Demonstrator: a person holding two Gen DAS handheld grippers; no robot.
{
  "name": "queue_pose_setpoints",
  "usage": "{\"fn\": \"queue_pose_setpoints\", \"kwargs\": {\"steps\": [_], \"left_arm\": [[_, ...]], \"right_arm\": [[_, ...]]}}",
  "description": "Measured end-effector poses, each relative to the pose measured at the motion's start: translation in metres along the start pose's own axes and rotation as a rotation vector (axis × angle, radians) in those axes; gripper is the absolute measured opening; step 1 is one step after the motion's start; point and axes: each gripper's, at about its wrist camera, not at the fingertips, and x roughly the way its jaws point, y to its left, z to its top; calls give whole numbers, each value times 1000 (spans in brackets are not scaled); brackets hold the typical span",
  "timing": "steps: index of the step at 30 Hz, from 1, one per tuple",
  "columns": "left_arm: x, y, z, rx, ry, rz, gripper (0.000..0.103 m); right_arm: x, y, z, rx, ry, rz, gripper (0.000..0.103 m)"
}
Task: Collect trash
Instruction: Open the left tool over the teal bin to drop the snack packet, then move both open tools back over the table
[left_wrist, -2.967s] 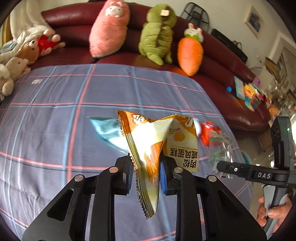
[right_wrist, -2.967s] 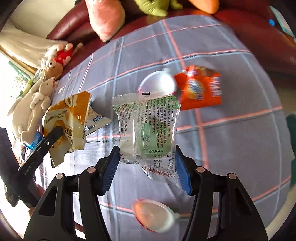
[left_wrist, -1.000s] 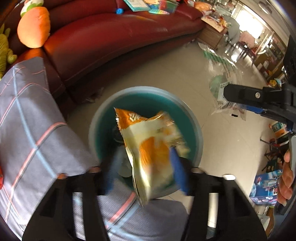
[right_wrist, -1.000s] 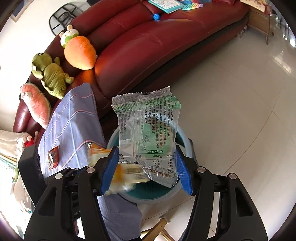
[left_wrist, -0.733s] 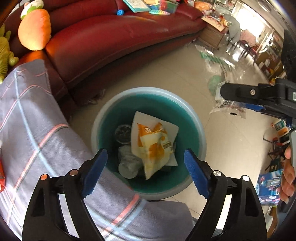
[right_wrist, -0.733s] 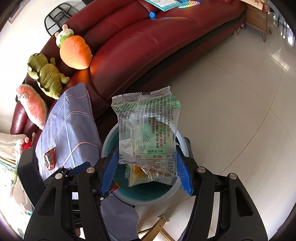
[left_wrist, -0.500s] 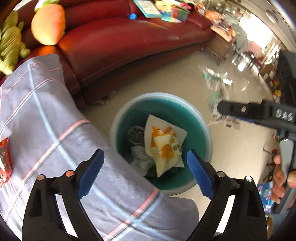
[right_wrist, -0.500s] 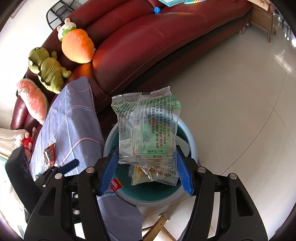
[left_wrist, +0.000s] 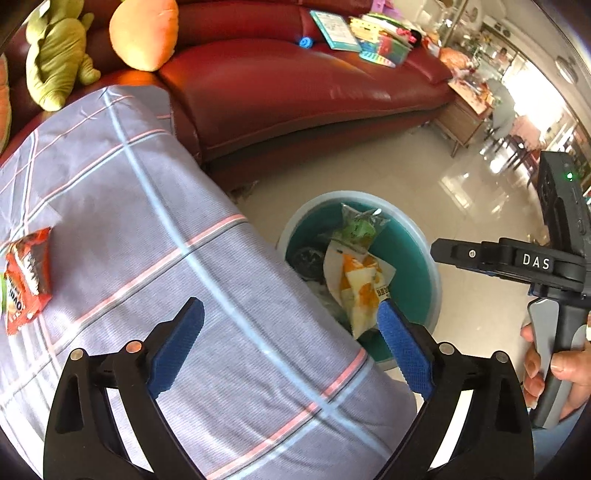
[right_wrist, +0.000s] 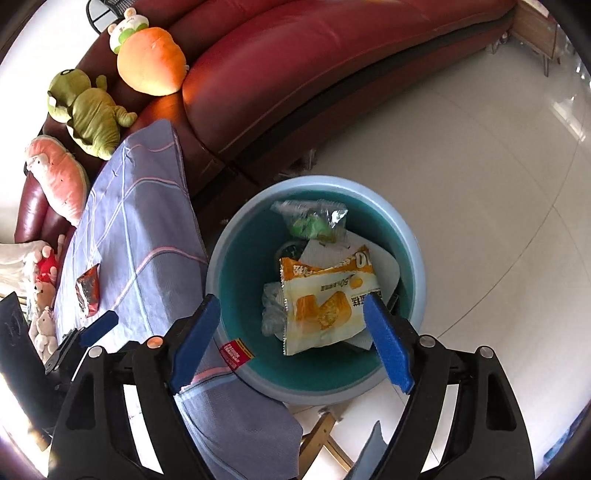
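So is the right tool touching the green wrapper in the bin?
Apart. In the right wrist view, the right tool stands open and empty above the bin, while the green wrapper lies inside it, well beyond the fingertips.

A round teal bin (right_wrist: 221, 266) with a pale blue rim stands on the floor at frame centre. Inside, an orange-and-white snack bag (right_wrist: 325, 299) lies face up on white paper; a clear green wrapper (right_wrist: 310, 219) rests against the far wall. On the plaid cloth at left lies a red packet (left_wrist: 26, 277).
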Motion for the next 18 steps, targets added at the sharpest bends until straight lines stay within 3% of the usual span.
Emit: {"fn": "queue_pose_setpoints", "kwargs": {"steps": [18], "left_arm": [[-41,40,-26,-68,-53,-1,98]], "right_arm": [[-18,53,-28,-76,-19,-38,86]]}}
